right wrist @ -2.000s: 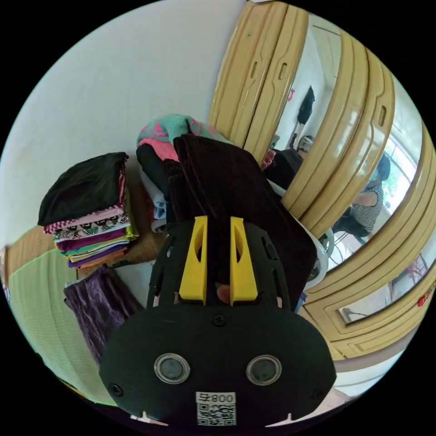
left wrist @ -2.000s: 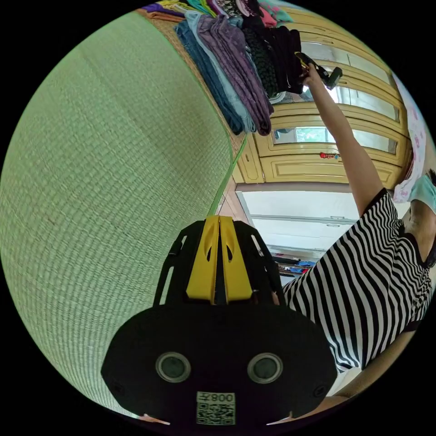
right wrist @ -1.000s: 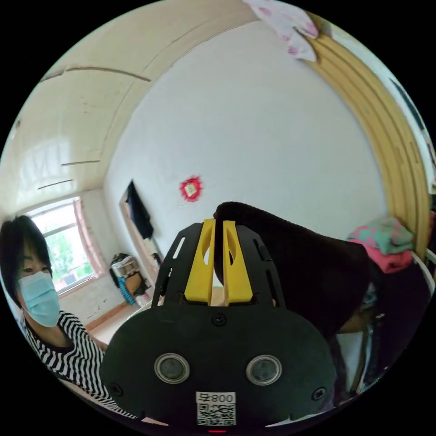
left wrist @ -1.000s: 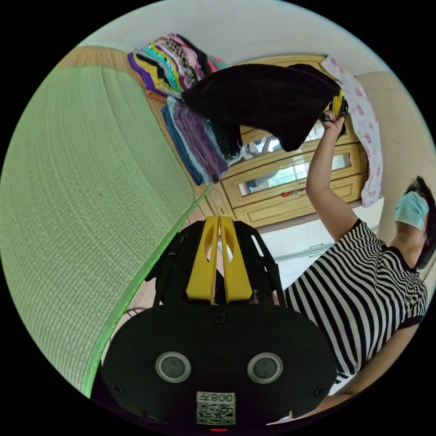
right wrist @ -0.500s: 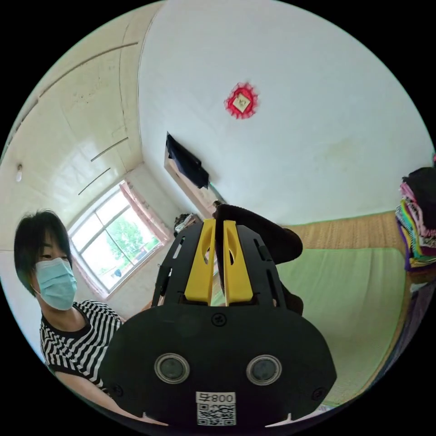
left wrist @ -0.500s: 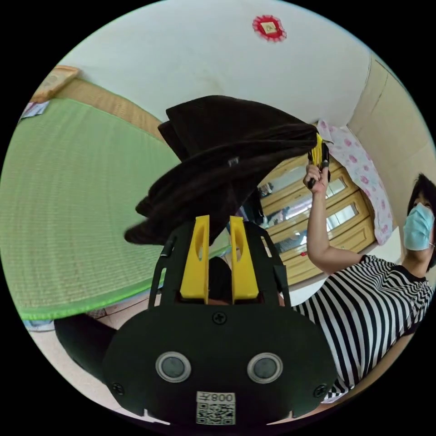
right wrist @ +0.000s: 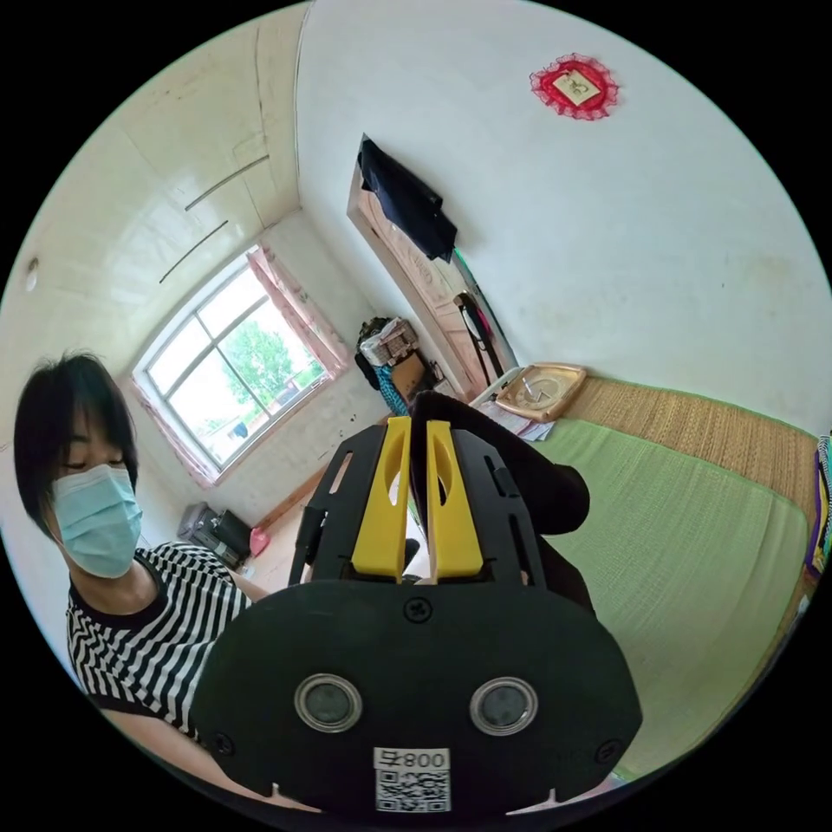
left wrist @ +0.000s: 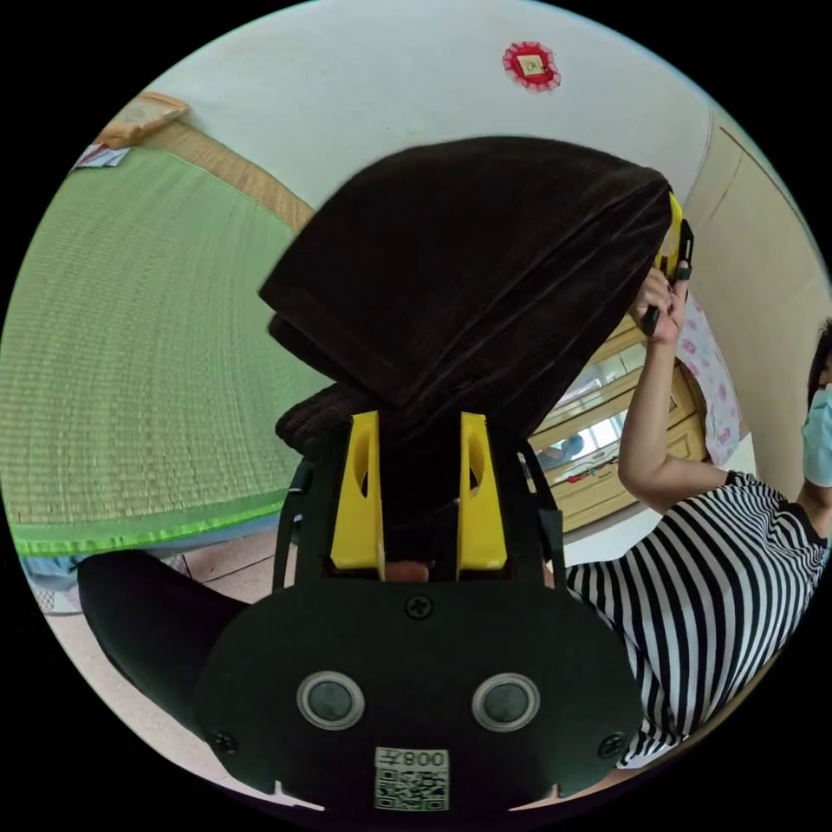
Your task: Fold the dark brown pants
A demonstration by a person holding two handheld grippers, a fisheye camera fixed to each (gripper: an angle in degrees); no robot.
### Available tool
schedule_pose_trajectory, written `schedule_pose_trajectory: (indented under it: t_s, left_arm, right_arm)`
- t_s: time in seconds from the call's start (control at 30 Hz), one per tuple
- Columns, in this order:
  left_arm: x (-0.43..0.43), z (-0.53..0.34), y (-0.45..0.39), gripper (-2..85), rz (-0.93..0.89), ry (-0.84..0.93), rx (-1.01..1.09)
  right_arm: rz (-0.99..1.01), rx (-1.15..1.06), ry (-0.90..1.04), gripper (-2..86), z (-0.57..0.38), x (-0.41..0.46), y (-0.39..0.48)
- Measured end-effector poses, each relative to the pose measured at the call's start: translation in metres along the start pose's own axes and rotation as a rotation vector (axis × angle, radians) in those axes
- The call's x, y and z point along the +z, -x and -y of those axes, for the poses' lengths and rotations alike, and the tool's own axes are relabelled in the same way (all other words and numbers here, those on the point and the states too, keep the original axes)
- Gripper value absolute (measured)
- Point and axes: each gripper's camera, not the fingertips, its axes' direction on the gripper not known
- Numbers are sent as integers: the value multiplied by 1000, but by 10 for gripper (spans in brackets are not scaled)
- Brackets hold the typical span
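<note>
Dark brown pants (left wrist: 468, 286) hang bunched in the air above a green woven mat (left wrist: 139, 347), held up by the right gripper (left wrist: 669, 238) at one end. In the left gripper view that gripper sits high at the upper right, in the person's raised hand (left wrist: 659, 303), with the ribbed brown cloth draping down and away from it in thick folds. The lower part of the cloth falls right in front of the left gripper (left wrist: 419, 494), whose yellow jaws stand well apart; dark fabric lies in the gap between them, but the jaws do not press on it from both sides.

In the right gripper view the right gripper (right wrist: 417, 498) has its yellow jaws drawn nearly together with a thin edge of the pants (right wrist: 511, 485) pinched between them, the rest of the cloth trailing off behind the jaws over the mat (right wrist: 702, 555).

A person in a black-and-white striped shirt (left wrist: 702, 589) stands beside the mat's edge. A red ornament (right wrist: 574, 87) hangs on the white wall, a dark garment (right wrist: 406, 204) hangs over a door frame, and a window (right wrist: 234, 364) lies beyond. A shallow tan tray (right wrist: 539, 390) rests at the far corner of the mat.
</note>
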Motion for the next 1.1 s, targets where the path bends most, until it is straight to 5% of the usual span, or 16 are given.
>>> schedule_pose_trajectory:
  t_s: [0.17, 0.37, 0.67, 0.93, 1.1]
  left_arm:
    - [-35, -26, 10, 136, -82, -75, 12]
    - [-48, -41, 13, 131, 123, 16, 8]
    - [-104, -31, 7, 47, 174, -40, -5]
    - [-220, 15, -80, 31, 379, -347, 307]
    - [-221, 11, -117, 27, 461, -276, 481]
  right_arm:
    - [-7, 0, 0, 15, 40, 10, 38]
    - [3, 4, 28, 16, 83, 36, 77]
    - [9, 30, -50, 15, 158, 42, 127]
    - [2, 52, -364, 17, 183, -33, 164]
    - [-120, 275, -430, 16, 109, -57, 147]
